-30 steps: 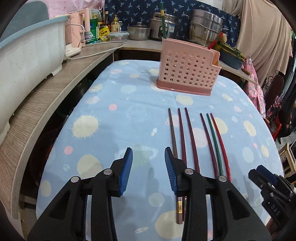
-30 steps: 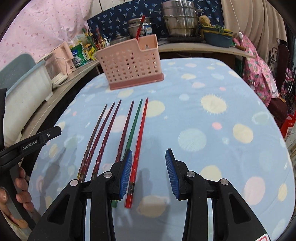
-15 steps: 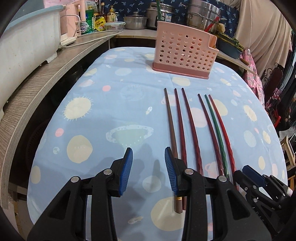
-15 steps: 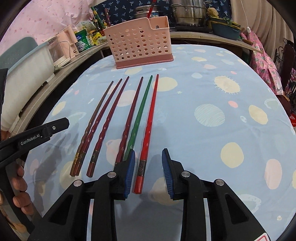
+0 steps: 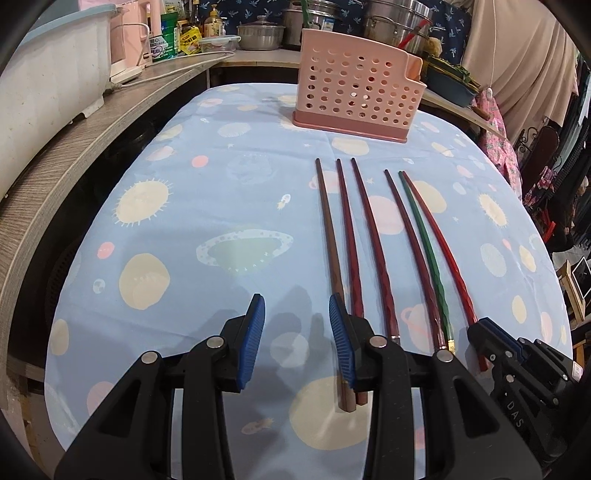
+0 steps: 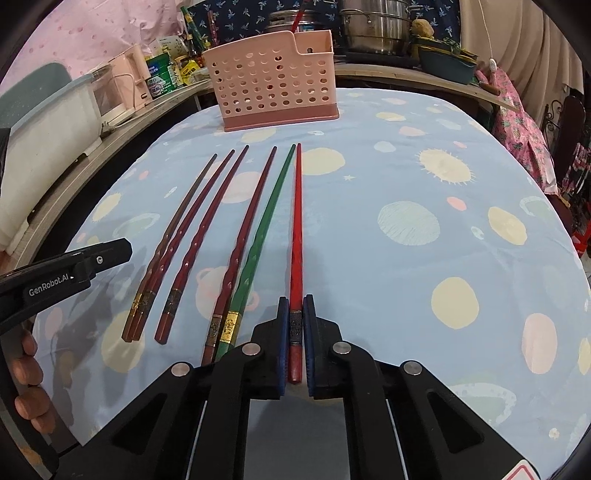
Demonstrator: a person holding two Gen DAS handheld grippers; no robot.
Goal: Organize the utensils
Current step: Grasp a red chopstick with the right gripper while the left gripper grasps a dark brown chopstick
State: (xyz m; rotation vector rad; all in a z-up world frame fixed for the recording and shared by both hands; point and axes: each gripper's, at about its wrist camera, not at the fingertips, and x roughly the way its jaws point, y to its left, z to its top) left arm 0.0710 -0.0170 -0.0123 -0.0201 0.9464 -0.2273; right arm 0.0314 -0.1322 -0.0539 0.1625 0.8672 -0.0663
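Note:
Several chopsticks lie side by side on the blue planet-print tablecloth [image 6: 406,258], tips toward the pink perforated utensil basket [image 6: 273,85] [image 5: 354,96]. My right gripper [image 6: 295,301] is closing its jaws on the thick end of the red chopstick [image 6: 295,221], and the blue pads press both its sides. The green chopstick [image 6: 266,221] and a dark red one [image 6: 243,236] lie just left of it. My left gripper [image 5: 297,332] stands open over bare cloth, its right finger above the end of the brown chopstick [image 5: 328,229]. The right gripper's tip [image 5: 487,332] shows at the red chopstick [image 5: 439,236].
A curved wooden counter [image 5: 74,147] runs along the left with a white tub [image 5: 48,74], jars and a cable. Steel pots [image 6: 373,26] stand behind the basket, which holds red and green sticks. A hand [image 6: 29,369] holds the left gripper [image 6: 110,254].
Both grippers sank toward the table and came in over the thick ends of the chopsticks. The right gripper's jaws narrowed from wide apart to pressing on the red chopstick. The left jaws kept their gap.

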